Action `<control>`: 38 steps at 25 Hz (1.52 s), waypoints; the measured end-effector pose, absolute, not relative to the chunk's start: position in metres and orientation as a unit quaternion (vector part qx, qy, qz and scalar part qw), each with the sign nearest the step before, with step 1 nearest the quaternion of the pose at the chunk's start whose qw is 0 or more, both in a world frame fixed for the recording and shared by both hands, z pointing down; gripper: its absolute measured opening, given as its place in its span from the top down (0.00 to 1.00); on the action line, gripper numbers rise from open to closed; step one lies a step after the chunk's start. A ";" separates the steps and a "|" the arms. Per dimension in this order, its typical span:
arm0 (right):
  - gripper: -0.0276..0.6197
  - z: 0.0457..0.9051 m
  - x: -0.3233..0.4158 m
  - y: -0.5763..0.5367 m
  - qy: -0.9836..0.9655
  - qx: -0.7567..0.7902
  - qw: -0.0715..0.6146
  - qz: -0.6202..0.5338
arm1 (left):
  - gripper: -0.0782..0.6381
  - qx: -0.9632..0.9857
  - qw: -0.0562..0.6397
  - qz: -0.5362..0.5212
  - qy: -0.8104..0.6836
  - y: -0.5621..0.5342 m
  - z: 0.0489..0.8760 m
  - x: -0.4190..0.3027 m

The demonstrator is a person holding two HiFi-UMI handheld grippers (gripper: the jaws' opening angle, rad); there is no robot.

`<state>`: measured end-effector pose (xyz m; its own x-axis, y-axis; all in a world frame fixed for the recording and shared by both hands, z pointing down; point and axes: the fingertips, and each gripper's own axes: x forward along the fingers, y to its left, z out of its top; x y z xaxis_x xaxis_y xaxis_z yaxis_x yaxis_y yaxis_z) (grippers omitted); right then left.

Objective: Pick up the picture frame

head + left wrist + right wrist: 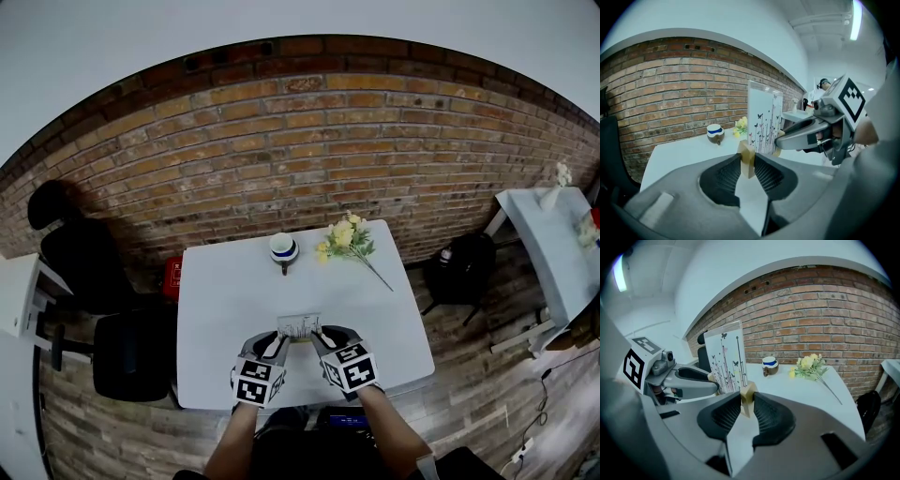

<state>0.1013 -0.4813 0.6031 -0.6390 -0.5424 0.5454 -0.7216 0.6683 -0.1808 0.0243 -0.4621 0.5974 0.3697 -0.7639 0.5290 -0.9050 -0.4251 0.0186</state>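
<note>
The picture frame (300, 325) is a clear upright panel printed with butterflies and stems, set on a wooden base. It is held between both grippers over the near part of the white table (225, 291). My left gripper (278, 340) is shut on the left end of the wooden base (747, 159), with the panel (764, 122) rising just beyond the jaws. My right gripper (320, 340) is shut on the other end of the base (747, 399), the panel (725, 359) standing to its left. Each gripper view also shows the opposite gripper (806, 133) (689, 380).
A white cup with a blue band (284, 248) and a bunch of yellow flowers (347, 239) lie at the table's far side by the brick wall. Black chairs (131, 352) stand left, a black bag (464, 267) and another white table (553, 244) right.
</note>
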 end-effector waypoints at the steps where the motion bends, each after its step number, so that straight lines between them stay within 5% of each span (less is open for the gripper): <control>1: 0.81 0.605 0.102 -0.476 -0.885 0.352 0.230 0.200 | 0.75 0.811 0.156 0.231 -0.514 -0.456 0.599 0.025; 38: 0.82 0.607 0.072 -0.221 -0.863 0.400 0.230 0.205 | 0.76 0.825 0.150 0.210 -0.503 -0.208 0.601 -0.008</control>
